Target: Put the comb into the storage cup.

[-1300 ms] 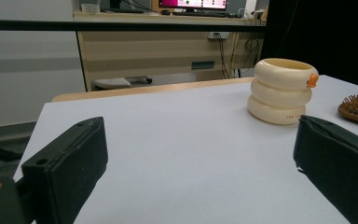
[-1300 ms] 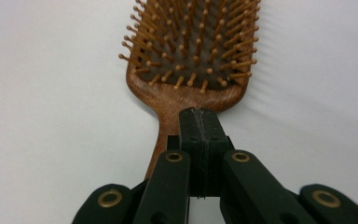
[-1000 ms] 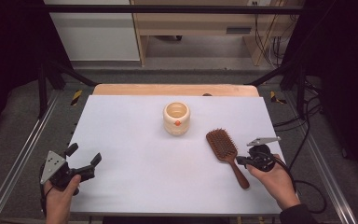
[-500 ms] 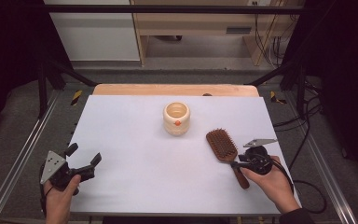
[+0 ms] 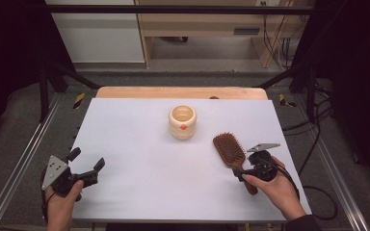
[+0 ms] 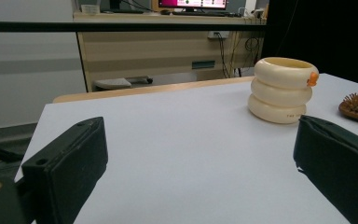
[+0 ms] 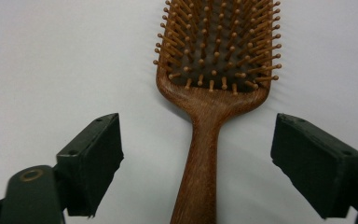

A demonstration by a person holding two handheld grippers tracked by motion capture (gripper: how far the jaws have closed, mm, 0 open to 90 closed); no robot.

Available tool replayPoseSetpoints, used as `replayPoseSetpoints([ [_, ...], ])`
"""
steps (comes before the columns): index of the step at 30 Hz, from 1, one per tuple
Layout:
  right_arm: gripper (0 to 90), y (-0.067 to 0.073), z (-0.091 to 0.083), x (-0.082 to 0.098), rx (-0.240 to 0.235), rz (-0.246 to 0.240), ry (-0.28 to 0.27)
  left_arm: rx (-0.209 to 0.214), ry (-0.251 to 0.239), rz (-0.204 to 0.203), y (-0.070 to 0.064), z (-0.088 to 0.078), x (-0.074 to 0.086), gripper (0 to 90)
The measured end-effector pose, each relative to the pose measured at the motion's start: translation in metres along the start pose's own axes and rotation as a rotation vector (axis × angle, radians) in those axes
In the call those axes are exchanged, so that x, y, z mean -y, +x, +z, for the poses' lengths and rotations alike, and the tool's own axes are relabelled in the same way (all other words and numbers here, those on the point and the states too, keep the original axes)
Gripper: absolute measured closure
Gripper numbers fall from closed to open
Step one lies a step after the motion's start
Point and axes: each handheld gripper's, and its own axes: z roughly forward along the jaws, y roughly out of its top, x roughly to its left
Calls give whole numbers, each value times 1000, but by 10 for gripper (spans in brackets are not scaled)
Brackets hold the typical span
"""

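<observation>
My right gripper (image 7: 198, 163) jaws have just been opening; now spread astride the wooden hairbrush (image 7: 214, 70) handle, not touching. Grasp next.

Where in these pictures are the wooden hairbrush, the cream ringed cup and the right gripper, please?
wooden hairbrush (image 7: 205, 154): right gripper view, on its handle.
cream ringed cup (image 5: 182, 123): high view, on its side wall.
right gripper (image 7: 198, 161): right gripper view, midway between its open jaws.

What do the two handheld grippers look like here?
Both are black. The left gripper carries a grey three-cornered plate with small holes; the right gripper has one too, plus a black cable trailing off the table edge. The jaws are blocky, with dark flat pads.
</observation>
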Motion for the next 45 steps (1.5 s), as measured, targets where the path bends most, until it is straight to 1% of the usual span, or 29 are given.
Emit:
replayPoseSetpoints([
  [5, 104, 2, 4, 0, -11, 11, 13, 1, 0, 1, 0, 0, 0, 30],
  [8, 93, 3, 7, 0, -17, 17, 24, 1, 0, 1, 0, 0, 0, 30],
  [21, 99, 5, 18, 0, -7, 34, 54, 3, 0, 2, 0, 0, 0, 30],
  [23, 99, 6, 20, 0, -3, 41, 52, 3, 0, 2, 0, 0, 0, 30],
  [29, 114, 6, 23, -2, 6, 43, 46, 4, 0, 2, 0, 0, 0, 30],
  [31, 123, 6, 24, -3, 8, 38, 55, 4, 0, 2, 0, 0, 0, 30],
  [33, 126, 5, 24, -4, 12, 45, 61, 4, 0, 2, 0, 0, 0, 30],
  [37, 131, 4, 26, -5, 12, 61, 68, 4, 0, 2, 0, 0, 0, 30],
  [45, 140, 4, 28, -7, 4, 54, 80, 5, 1, 3, -1, 0, 0, 30],
])
